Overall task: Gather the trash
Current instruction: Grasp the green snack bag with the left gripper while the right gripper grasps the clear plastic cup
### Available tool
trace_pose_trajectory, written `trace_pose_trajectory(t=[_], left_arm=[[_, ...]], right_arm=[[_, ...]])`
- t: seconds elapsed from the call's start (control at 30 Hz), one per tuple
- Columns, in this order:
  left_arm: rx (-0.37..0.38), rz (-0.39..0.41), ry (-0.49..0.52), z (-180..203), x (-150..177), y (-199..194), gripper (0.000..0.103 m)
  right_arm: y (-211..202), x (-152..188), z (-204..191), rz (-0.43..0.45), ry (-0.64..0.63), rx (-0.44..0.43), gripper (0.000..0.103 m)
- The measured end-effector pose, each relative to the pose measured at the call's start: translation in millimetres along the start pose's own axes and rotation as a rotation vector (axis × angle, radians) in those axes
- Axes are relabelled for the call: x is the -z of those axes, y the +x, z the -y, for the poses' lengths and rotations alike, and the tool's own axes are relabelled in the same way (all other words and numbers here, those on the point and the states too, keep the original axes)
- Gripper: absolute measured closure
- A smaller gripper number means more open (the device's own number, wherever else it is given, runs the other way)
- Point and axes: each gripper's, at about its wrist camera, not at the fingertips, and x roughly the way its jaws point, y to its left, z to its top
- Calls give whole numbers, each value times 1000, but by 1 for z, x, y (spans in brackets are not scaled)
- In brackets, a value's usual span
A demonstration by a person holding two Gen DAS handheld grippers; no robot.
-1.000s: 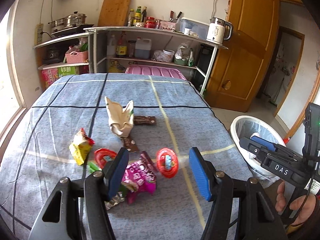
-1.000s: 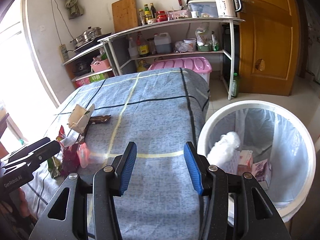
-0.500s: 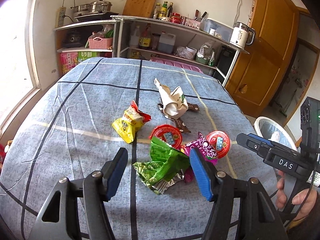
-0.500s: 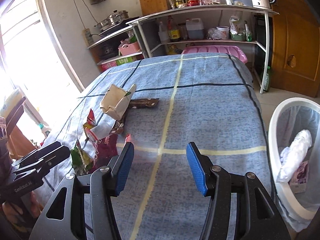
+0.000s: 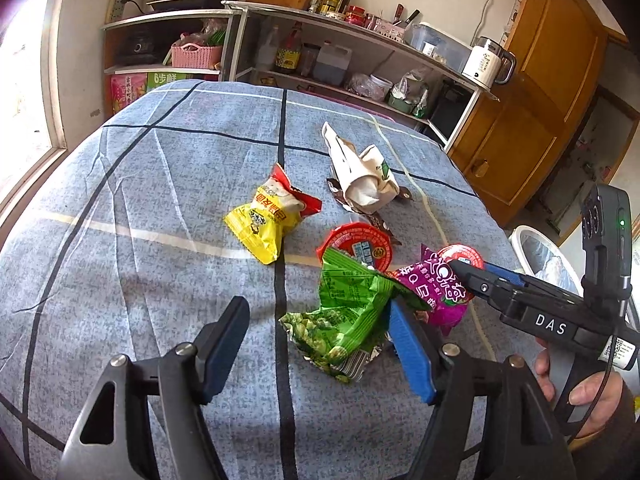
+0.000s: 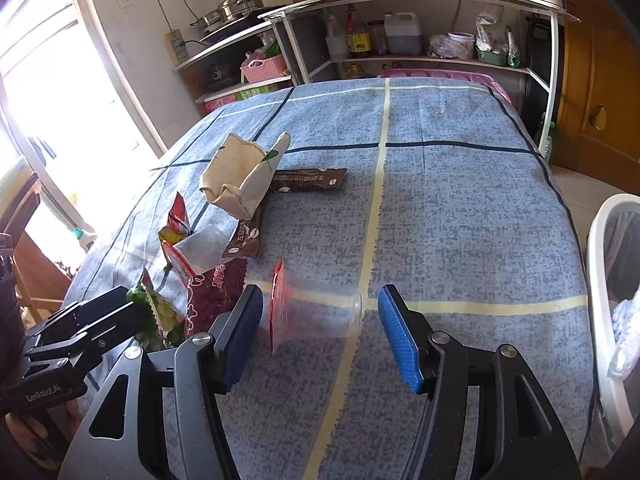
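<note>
On the blue checked worktop (image 5: pixel 140 184), the left tool (image 5: pixel 316 340), fingers apart, straddles a crumpled green snack wrapper (image 5: pixel 344 320); only this view shows the yellow chip bag (image 5: pixel 268 220). Rightward, the right tool (image 6: pixel 320 332) gapes around a clear red-lidded plastic cup (image 6: pixel 312 308) lying sideways, white trash bin (image 6: pixel 600 280) beyond.

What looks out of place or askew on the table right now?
Snack litter lies heaped on the blue cloth: a torn green wrapper, a yellow packet and a crumpled paper bag. A clear cup lies tipped on its side, red lid on, between the right gripper's open fingers. Nothing spilled.
</note>
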Motion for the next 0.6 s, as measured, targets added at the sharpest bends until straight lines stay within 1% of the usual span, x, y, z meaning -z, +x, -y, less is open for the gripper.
trace_pose_trajectory(t=[0.17,0.37,0.43,0.47,0.5,0.6], left_arm=[[20,-19,-1,3,-1,9,29],[-2,-32,33,12,-4,18,29],[-11,-33,43,15,-6,21,29],[-19,-34,48,17,-6,22,29],[-26,-32,56,18,-6,22,29],[-40,-32,70,22,-6,25,29]], right_arm=[[4,0,3,-11,13,4,42],[1,1,6,-2,19,10,43],[1,1,6,0,21,16,50],[2,1,6,-1,22,18,58],[2,1,6,-2,23,19,60],[1,1,6,0,20,12,60]])
